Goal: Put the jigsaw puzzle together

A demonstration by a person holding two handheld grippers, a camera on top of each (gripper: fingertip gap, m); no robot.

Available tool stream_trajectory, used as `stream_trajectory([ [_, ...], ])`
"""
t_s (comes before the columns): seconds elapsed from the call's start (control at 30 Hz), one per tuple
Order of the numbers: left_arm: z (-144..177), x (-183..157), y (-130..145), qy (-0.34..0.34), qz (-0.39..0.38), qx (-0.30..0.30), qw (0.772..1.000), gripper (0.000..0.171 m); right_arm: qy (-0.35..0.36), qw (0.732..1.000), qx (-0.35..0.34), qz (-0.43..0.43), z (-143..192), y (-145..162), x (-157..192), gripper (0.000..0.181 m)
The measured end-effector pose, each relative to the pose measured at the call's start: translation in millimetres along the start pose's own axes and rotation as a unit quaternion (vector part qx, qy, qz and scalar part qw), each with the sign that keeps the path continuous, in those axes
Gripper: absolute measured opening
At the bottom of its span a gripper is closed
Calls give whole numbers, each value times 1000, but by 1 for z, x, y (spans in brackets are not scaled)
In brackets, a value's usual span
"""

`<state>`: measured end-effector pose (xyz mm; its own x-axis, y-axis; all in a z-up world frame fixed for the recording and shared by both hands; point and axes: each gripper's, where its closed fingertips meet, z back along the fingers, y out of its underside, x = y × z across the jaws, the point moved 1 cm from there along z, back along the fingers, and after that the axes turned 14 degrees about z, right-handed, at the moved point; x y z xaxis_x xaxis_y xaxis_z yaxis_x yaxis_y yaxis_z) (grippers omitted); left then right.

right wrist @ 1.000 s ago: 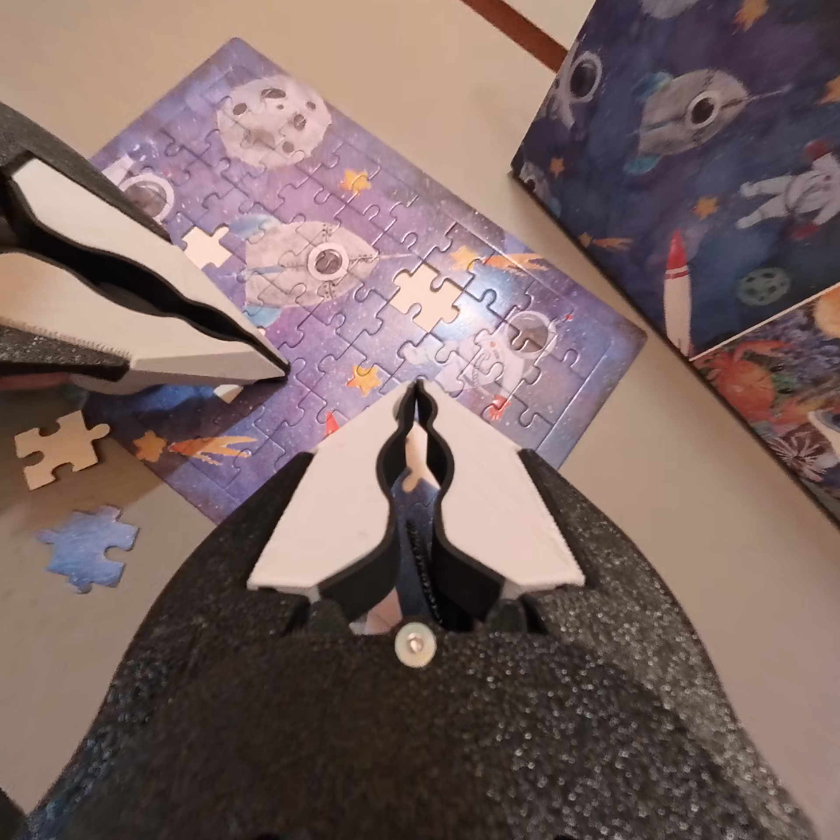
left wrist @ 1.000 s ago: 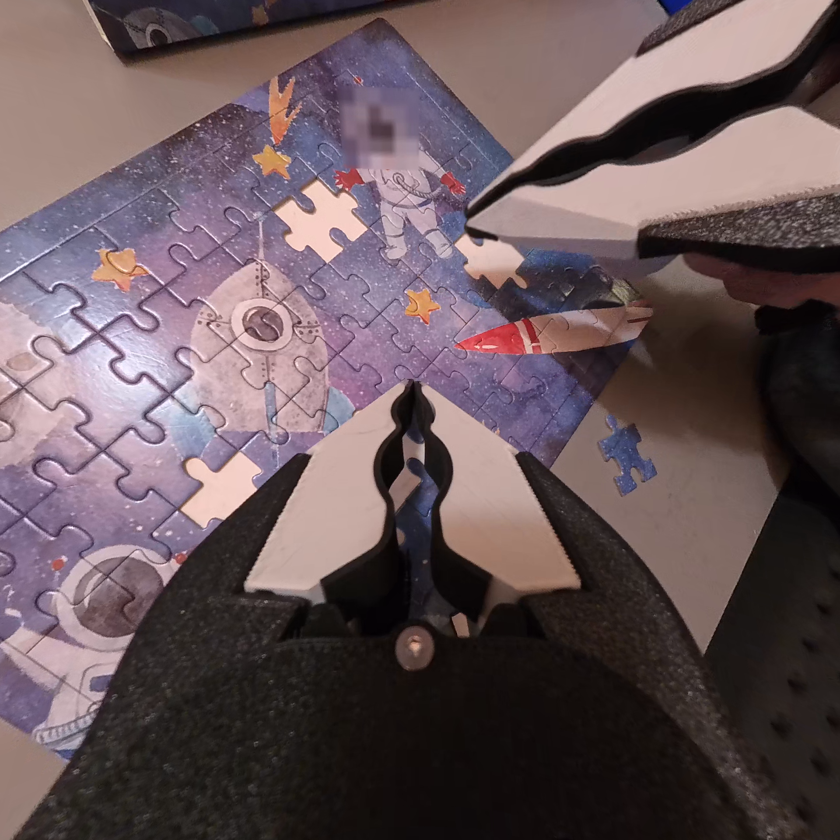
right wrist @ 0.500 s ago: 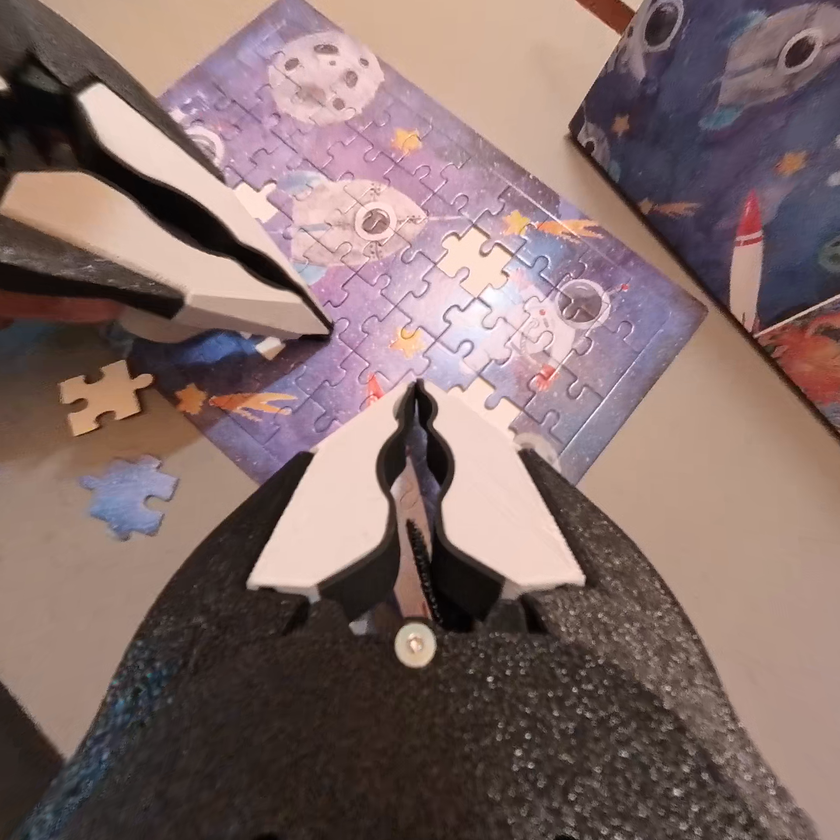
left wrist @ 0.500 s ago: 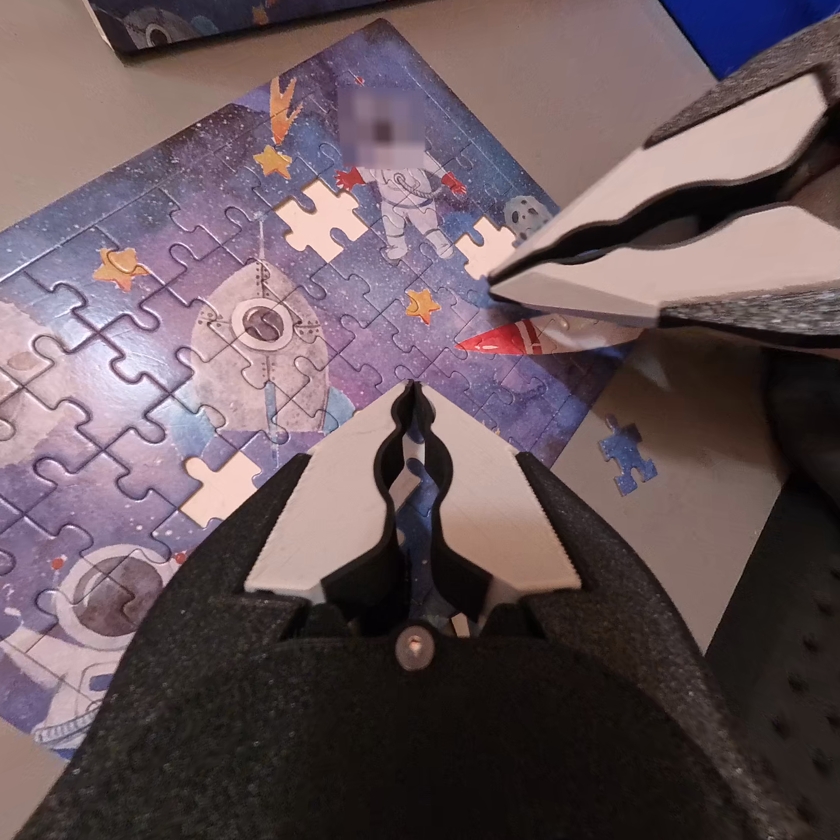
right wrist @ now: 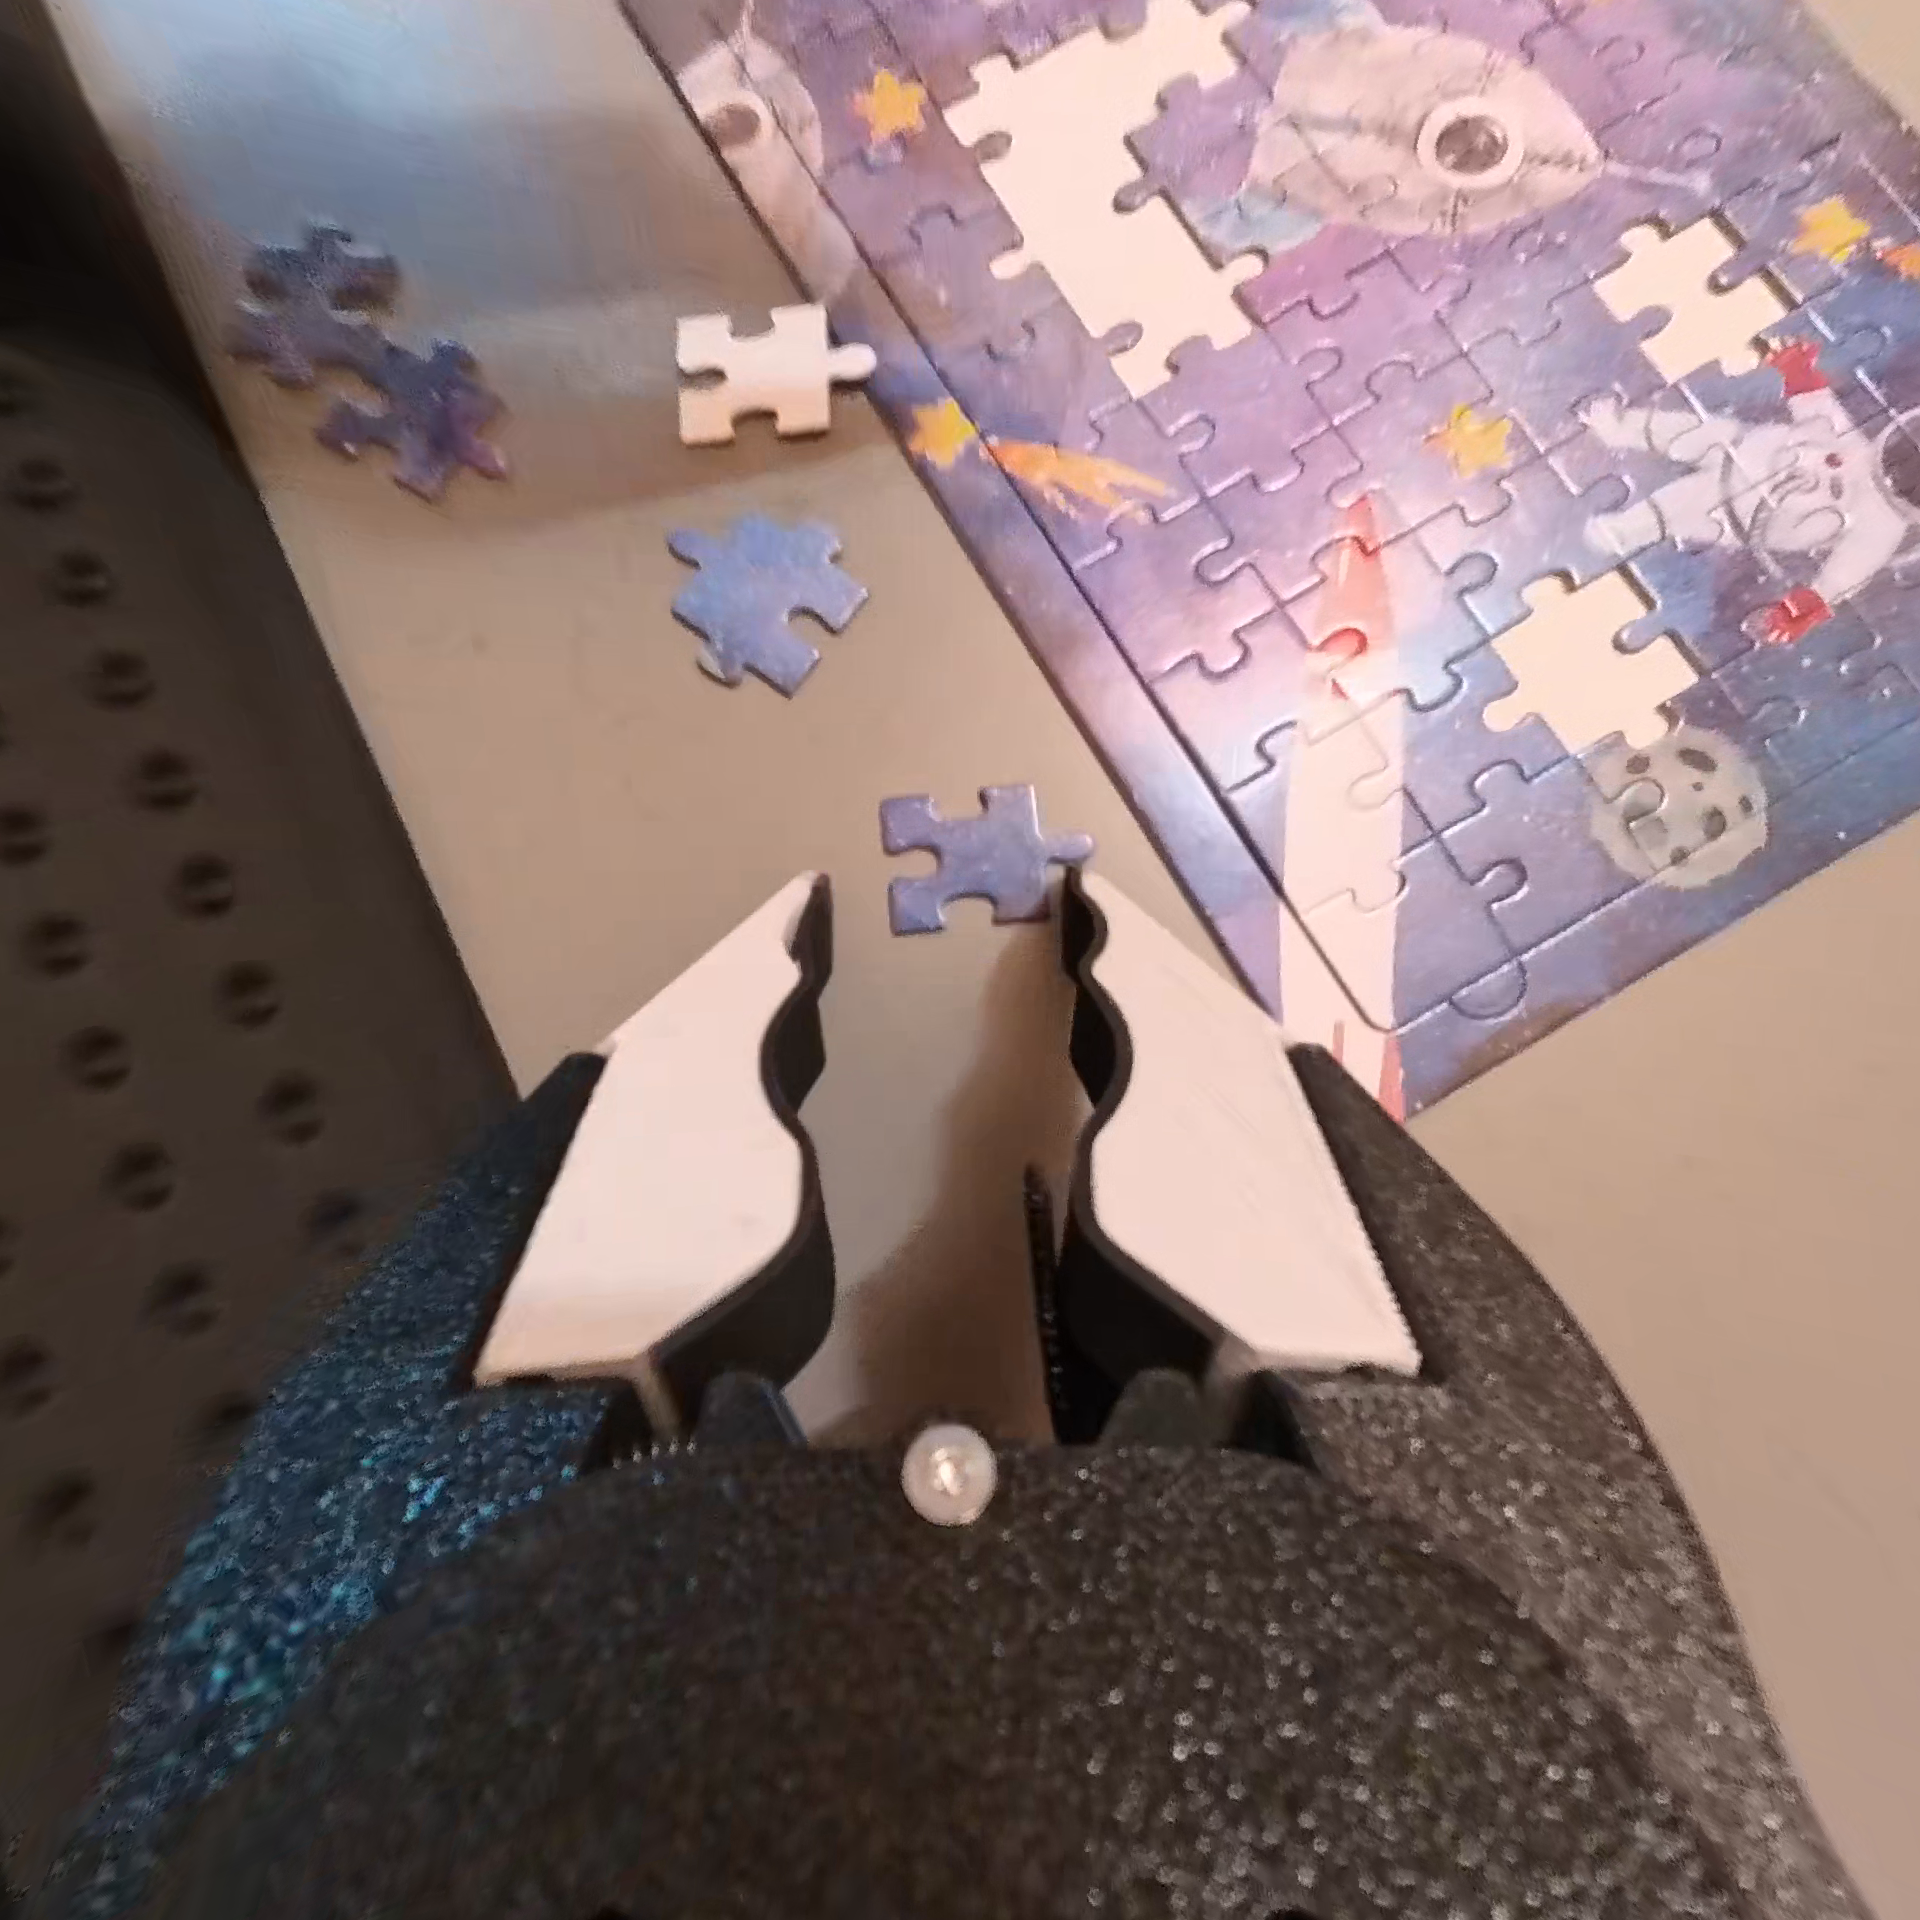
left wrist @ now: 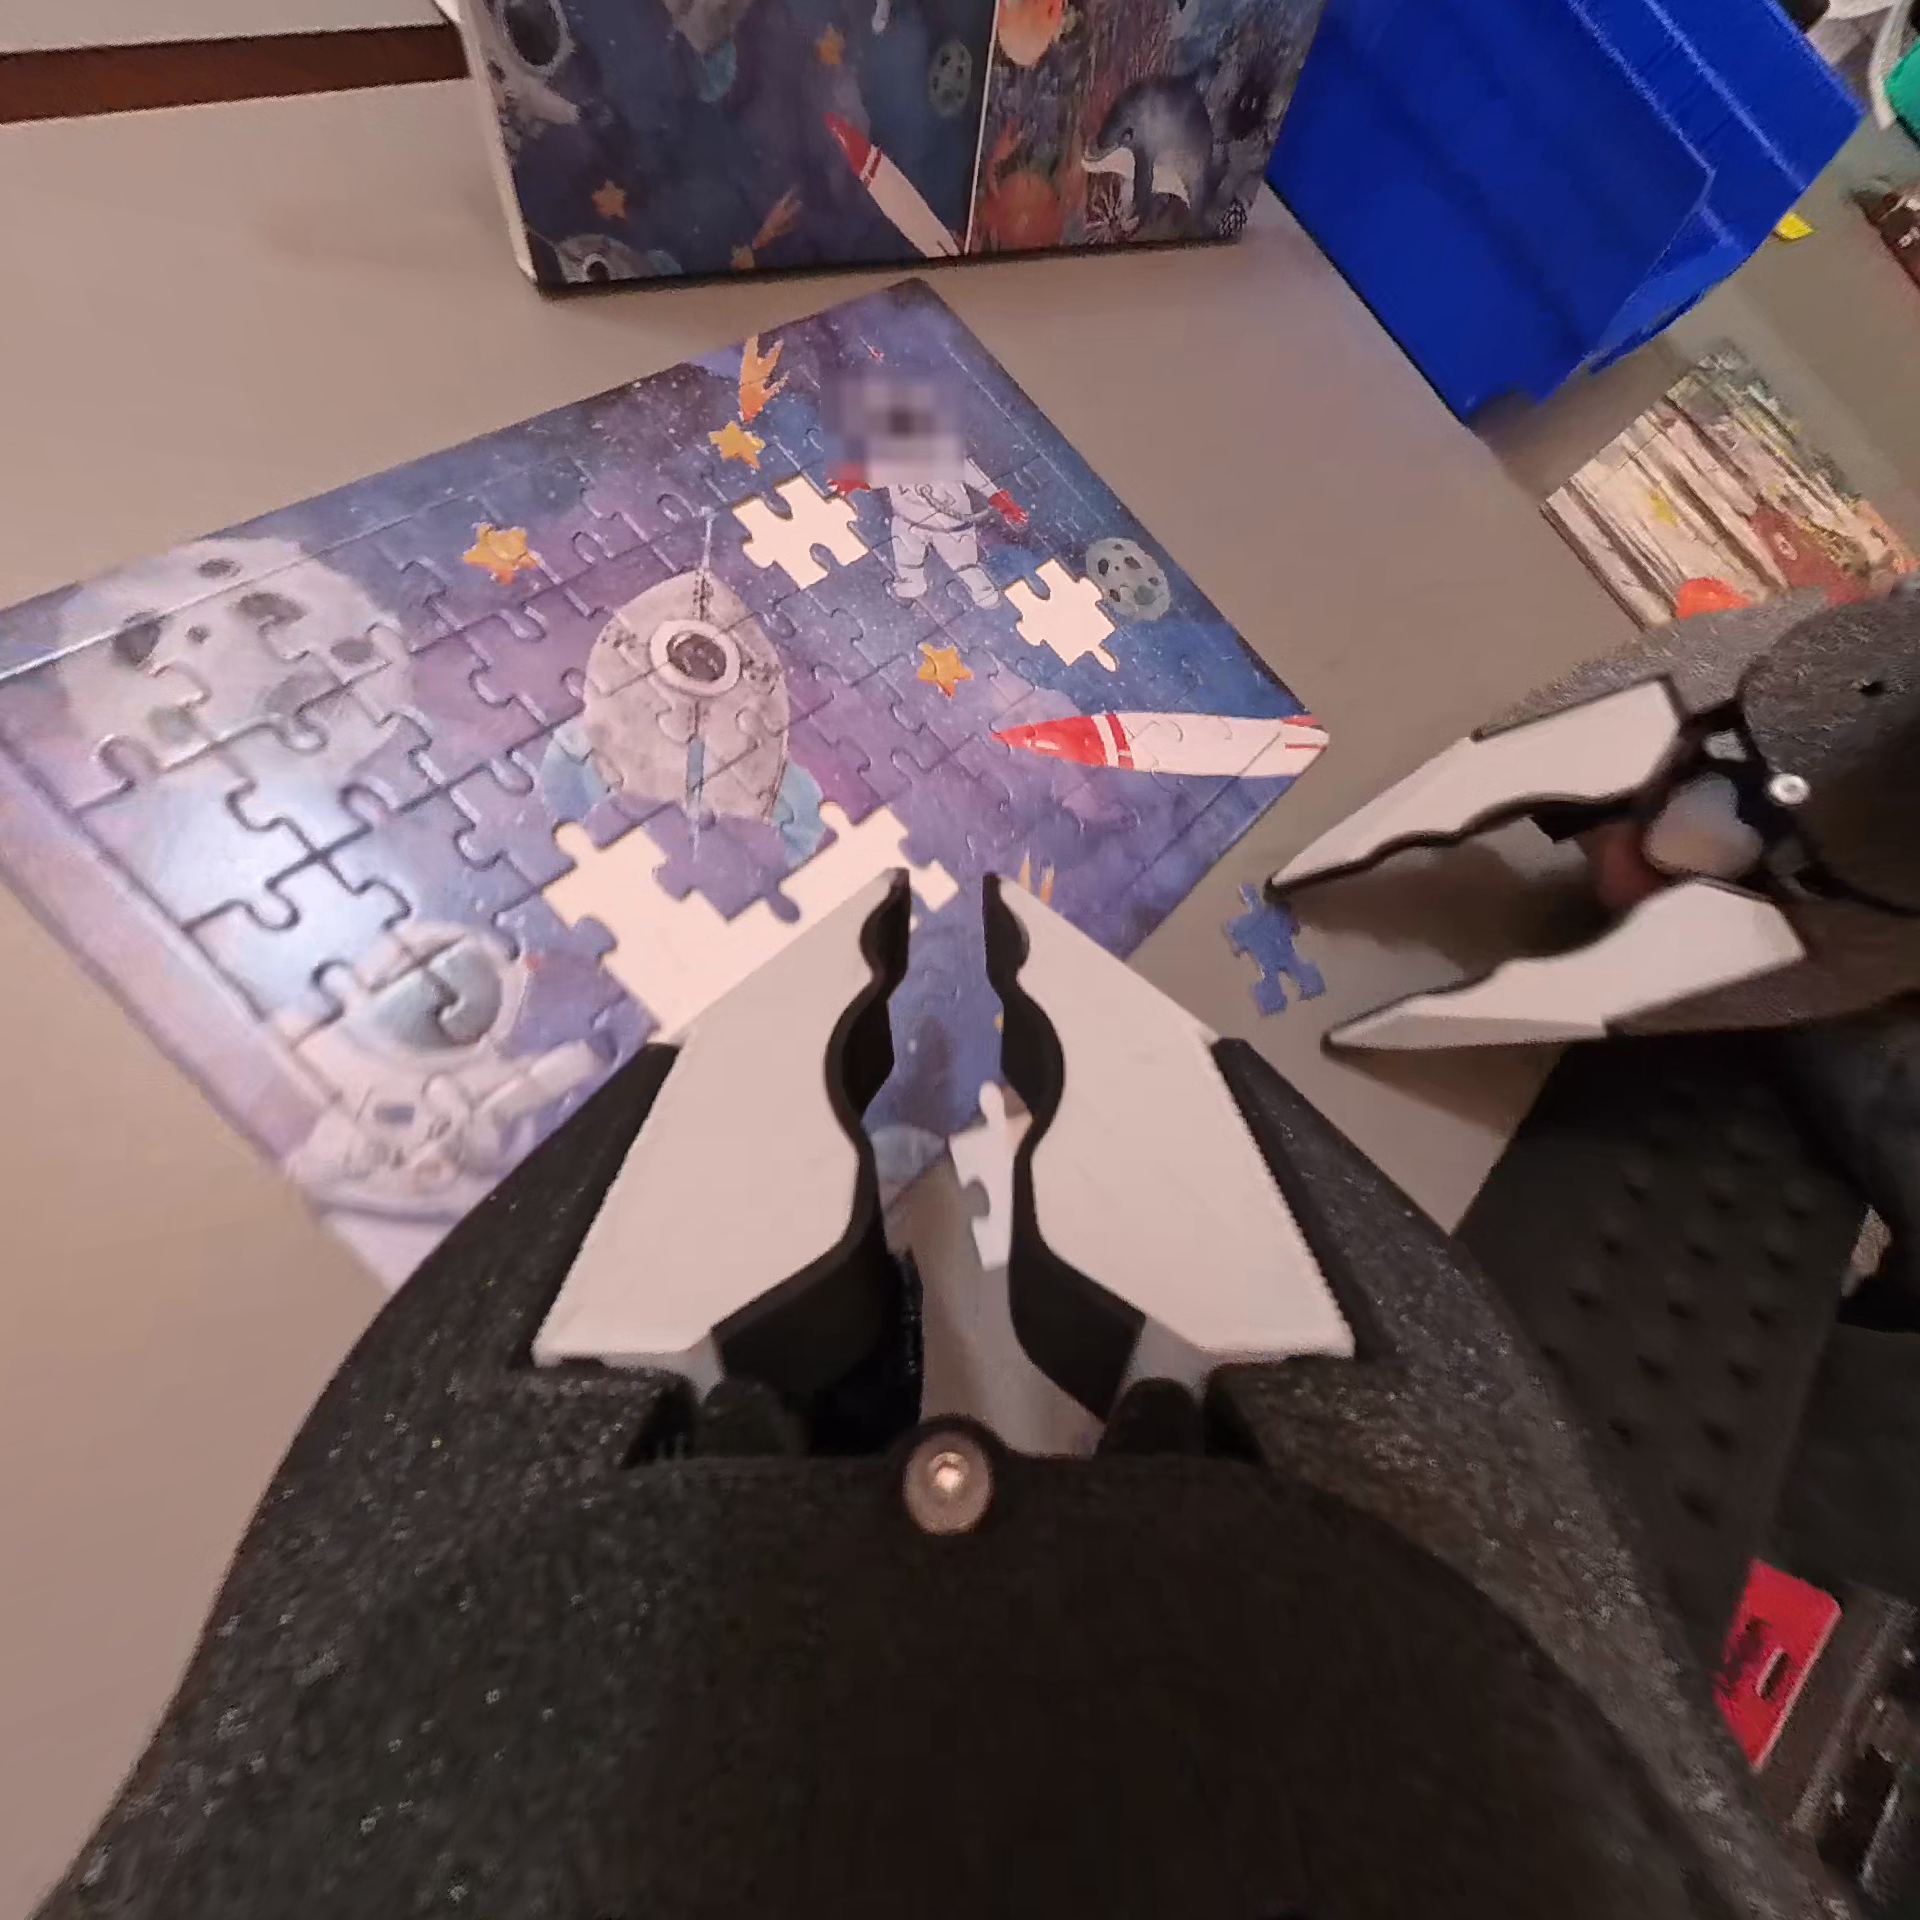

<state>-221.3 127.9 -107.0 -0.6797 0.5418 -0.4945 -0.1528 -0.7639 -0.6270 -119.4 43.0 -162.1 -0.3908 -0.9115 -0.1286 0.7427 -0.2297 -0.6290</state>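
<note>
On the beige table point(left wrist: 260, 260) lies the space-themed jigsaw puzzle point(left wrist: 312, 748), mostly assembled, with pale gaps where pieces are missing; its near corner is hidden behind the left gripper point(left wrist: 943, 888), whose jaws stand slightly parted above the puzzle, gripping nothing, with a pale piece point(left wrist: 987, 1174) seen edge-on between the fingers, contact unclear; beside the puzzle's edge, the right gripper point(right wrist: 945, 883) is spread wide around a blue loose piece point(right wrist: 977, 857), one fingertip touching it; farther off lie another blue piece point(right wrist: 764, 608), a face-down white piece point(right wrist: 764, 374) and a blurred purple pair point(right wrist: 364, 358); the puzzle box point(left wrist: 862, 135) is cut off at the top.
</note>
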Motion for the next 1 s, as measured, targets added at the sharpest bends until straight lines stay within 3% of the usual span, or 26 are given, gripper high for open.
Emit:
stream_trajectory([
  [0.13, 30, 5, 23, -18, 9, -1, 1000, 14, 3, 1000, -5, 7, -1, 2, -1, 39],
  [0.27, 43, -9, 40, 33, 59, 10, 998, 17, -7, 1000, -8, 15, -1, 0, -1, 29],
  [0.43, 29, -36, 48, 104, 94, 38, 989, 21, 5, 999, -8, 46, 8, -5, -2, 29],
  [0.63, 12, -44, 47, 93, 55, 62, 992, 22, 60, 995, 9, 74, 29, -13, -47, 29],
  [0.8, 11, -52, 38, 114, 59, 53, 990, 22, 53, 993, -47, 90, 34, -42, -51, 29],
  [0.87, 13, -61, 34, 165, 96, 40, 981, 28, 57, 990, -70, 105, 34, -55, -44, 29],
  [1.0, 18, -79, 23, 286, 196, 24, 938, 33, 69, 983, -134, 108, 41, -84, -31, 29],
])
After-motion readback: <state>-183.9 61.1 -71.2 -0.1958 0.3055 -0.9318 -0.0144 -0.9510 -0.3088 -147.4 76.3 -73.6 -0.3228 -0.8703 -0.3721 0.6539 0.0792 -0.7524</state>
